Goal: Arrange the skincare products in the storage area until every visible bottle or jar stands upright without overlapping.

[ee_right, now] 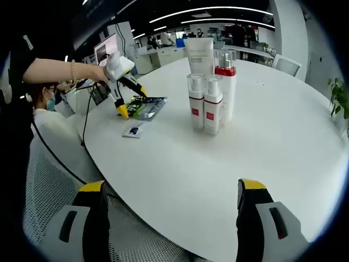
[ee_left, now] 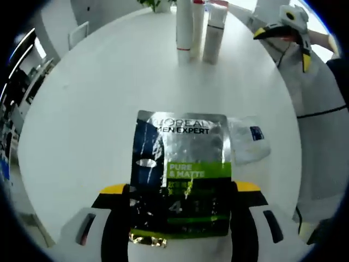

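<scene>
A silver, blue and green face-mask sachet (ee_left: 182, 174) lies flat on the round white table (ee_left: 98, 109), between the wide-apart jaws of my left gripper (ee_left: 181, 188), which is open. A small clear sachet (ee_left: 248, 139) lies just right of it. Three white bottles (ee_left: 197, 27) stand upright at the far edge. In the right gripper view, a tall white tube (ee_right: 199, 54), a red-capped bottle (ee_right: 226, 82) and two red-banded pump bottles (ee_right: 204, 103) stand close together. My right gripper (ee_right: 172, 188) is open over bare table, well short of them. The left gripper (ee_right: 132, 101) straddles the sachet (ee_right: 147, 107); the small sachet (ee_right: 133, 131) lies beside it.
My right gripper (ee_left: 283, 46) hovers open at the table's far right rim. White mesh chairs (ee_left: 322, 109) (ee_right: 54, 164) stand around the table. A person (ee_right: 41, 103) sits behind the left gripper. A plant (ee_right: 338, 98) stands at the right; office desks lie beyond.
</scene>
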Demonstrator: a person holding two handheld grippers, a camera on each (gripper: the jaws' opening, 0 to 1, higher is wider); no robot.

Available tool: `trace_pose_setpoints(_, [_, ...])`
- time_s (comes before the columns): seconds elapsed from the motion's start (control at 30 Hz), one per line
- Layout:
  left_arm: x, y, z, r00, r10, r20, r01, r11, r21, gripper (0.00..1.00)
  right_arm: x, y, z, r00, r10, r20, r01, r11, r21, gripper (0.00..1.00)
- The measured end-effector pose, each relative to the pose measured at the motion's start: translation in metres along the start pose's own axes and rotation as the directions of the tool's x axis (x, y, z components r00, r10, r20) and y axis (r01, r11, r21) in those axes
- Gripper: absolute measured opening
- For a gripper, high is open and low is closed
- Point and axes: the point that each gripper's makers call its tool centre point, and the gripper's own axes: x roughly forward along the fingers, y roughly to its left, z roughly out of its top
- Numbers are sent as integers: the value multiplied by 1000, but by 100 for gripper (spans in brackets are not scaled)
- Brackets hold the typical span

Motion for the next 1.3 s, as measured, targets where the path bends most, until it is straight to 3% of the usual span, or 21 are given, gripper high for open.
trace_pose_setpoints(0.17, [-1, -6, 3, 1000, -3, -16, 3, 1000, -4, 62, 1, 0, -1, 1000, 0, -7, 0, 1000, 0, 98])
trace_pose_setpoints(0.27, [-2, -4, 3, 1000, -3, 2, 3, 1000, -23, 57, 1, 1, -2, 1000, 0, -12, 0, 1000, -5, 97])
trace_pose_setpoints(0.3, [-3, -3, 8, 1000, 3, 30, -1, 998, -56, 49, 1, 1, -2, 1000, 0, -13, 0, 1000, -6, 97])
trace_pose_setpoints(0.33, [-4, -4, 8, 999, -9, 39, 11, 999, -47, 30, 1, 1, -2, 1000, 0, -15, 0, 1000, -7, 97])
trace_pose_setpoints(0.37, [-4, -5, 7, 999, -15, 44, 17, 999, -48, 21, 1, 1, -2, 1000, 0, -17, 0, 1000, -8, 97])
trace_pose_setpoints(0.4, [-3, -2, 6, 999, -4, 41, 8, 996, -84, 21, 1, 1, -2, 1000, 0, -18, 0, 1000, -9, 97])
trace_pose_setpoints(0.5, [-4, -9, 8, 999, -9, 50, 13, 996, -85, 12, 1, 1, -3, 1000, -1, -20, 0, 1000, -12, 97])
trace_pose_setpoints(0.63, [-6, -2, 11, 997, 44, 71, -37, 994, -105, 10, 1, 2, -2, 1000, 1, -18, -1, 1000, -11, 97])
trace_pose_setpoints(0.73, [-11, -4, 13, 991, 60, 118, -33, 976, -216, 9, 0, 3, 0, 1000, 8, -8, -8, 1000, -4, 97])
trace_pose_setpoints(0.83, [-20, -6, 20, 977, 85, 196, -15, 943, -333, 9, 0, 4, 5, 1000, 15, 11, -15, 1000, 15, 97])
trace_pose_setpoints(0.97, [-30, -13, 23, 968, 112, 223, -22, 928, -371, 9, 4, 8, 15, 996, 34, 78, -40, 996, 76, 97])
trace_pose_setpoints(1.03, [-36, -16, 25, 962, 135, 239, -31, 919, -392, 9, 8, 11, 14, 997, 40, 73, -45, 996, 71, 97])
trace_pose_setpoints(1.2, [-51, -20, 36, 932, 204, 301, -34, 873, -487, 9, 12, 22, 21, 994, 66, 82, -71, 996, 57, 96])
trace_pose_setpoints(1.3, [-61, -28, 42, 923, 215, 319, -32, 869, -494, 8, 14, 31, 32, 990, 91, 107, -97, 994, 52, 96])
